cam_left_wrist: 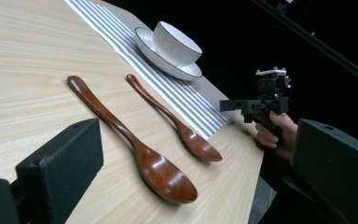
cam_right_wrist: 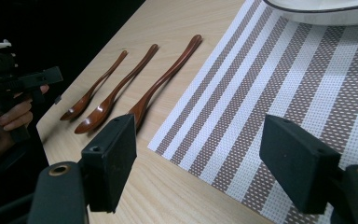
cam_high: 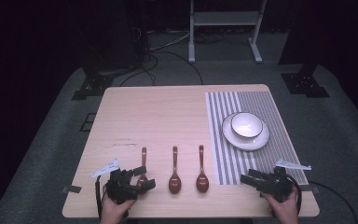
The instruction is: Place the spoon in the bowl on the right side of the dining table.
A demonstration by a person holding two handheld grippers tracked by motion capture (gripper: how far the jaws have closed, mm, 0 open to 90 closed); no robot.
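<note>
Left claw (cam_high: 140, 178), jaws apart, around leftmost spoon (cam_high: 143, 169); right claw (cam_high: 254, 179), jaws apart (empty), over placemat (cam_high: 279, 121) corner. Bowl (cam_high: 246, 125) on plate (cam_high: 259, 140), mid-placemat.

floor: white frame stand (cam_high: 226, 21) | cables (cam_high: 168, 56) | dark stand bases (cam_high: 305, 81), possibly tripods

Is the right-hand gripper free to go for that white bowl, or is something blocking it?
Probably yes. The right gripper is open at the mat's near edge, and bare mat lies between it and the bowl on its plate. The spoons lie off to its left.
</note>
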